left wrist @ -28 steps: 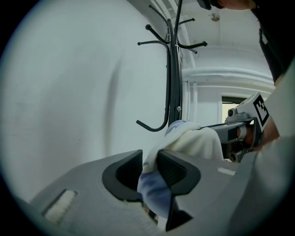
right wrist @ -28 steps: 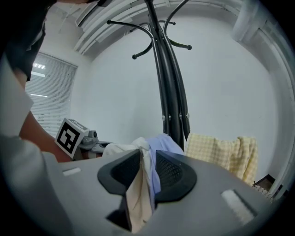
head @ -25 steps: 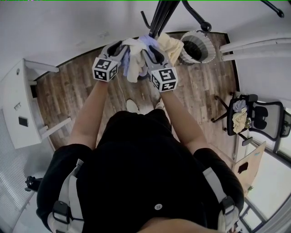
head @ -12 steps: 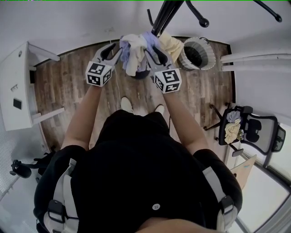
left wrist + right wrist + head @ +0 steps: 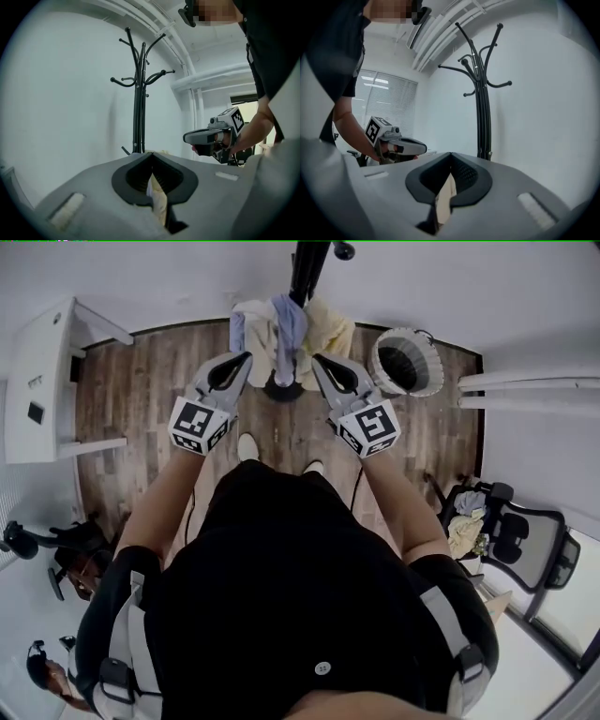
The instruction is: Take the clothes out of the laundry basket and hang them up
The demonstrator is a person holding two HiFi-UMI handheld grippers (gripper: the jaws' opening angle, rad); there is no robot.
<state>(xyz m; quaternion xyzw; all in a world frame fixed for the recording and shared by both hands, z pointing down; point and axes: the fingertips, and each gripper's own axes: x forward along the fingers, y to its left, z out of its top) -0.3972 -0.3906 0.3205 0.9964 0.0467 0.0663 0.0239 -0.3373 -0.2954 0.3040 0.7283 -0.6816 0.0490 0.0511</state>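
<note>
Two grippers, left (image 5: 244,358) and right (image 5: 317,360), hover just short of the rack (image 5: 305,268). Both jaws have just closed together on nothing. Clothes (image 5: 286,320) drape on the rack. This hang looks done. Next I turn to the basket (image 5: 379,362), which looks empty.

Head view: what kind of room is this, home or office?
Probably an office or lab room rather than a home: a black office chair with clothes on it, a white desk, and window blinds in the right gripper view.
</note>
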